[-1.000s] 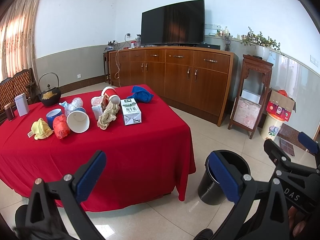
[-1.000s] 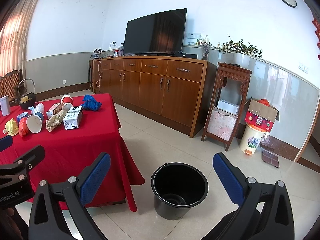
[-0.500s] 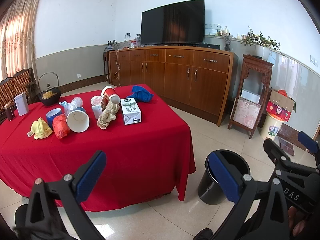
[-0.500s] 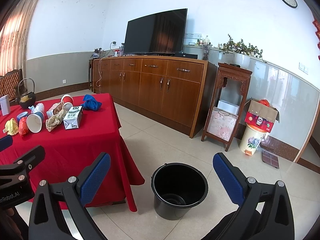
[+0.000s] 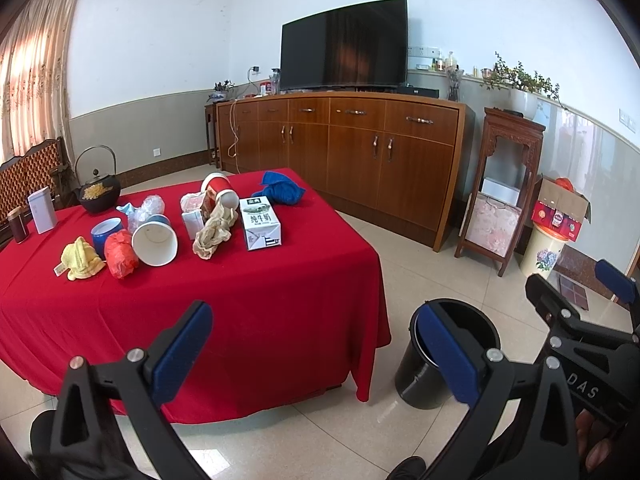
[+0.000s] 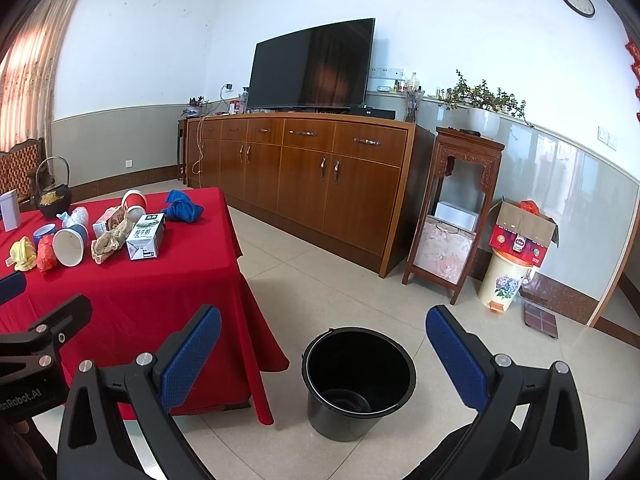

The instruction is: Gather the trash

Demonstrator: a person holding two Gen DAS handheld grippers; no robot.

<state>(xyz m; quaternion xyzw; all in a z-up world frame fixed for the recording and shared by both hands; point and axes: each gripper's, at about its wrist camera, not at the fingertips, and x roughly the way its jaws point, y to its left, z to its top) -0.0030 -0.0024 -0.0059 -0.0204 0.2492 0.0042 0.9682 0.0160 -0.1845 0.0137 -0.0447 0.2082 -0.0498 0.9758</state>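
Trash lies on the red-clothed table (image 5: 248,296): a white milk carton (image 5: 261,227), a crumpled beige bag (image 5: 212,234), a tipped white paper cup (image 5: 155,242), a red crumpled bag (image 5: 120,254), a yellow rag (image 5: 81,259), a blue cloth (image 5: 281,189) and a red cup (image 5: 219,191). A black bucket (image 6: 356,380) stands empty on the floor right of the table. My left gripper (image 5: 316,340) hangs open short of the table's near edge. My right gripper (image 6: 322,344) is open above the bucket. Neither holds anything.
A black kettle (image 5: 97,192), a white tin (image 5: 42,210) and a dark jar (image 5: 18,226) stand at the table's far left. A long wooden sideboard (image 6: 304,176) with a TV lines the back wall. A carved stand (image 6: 452,216) and a floral bin (image 6: 506,276) sit at right.
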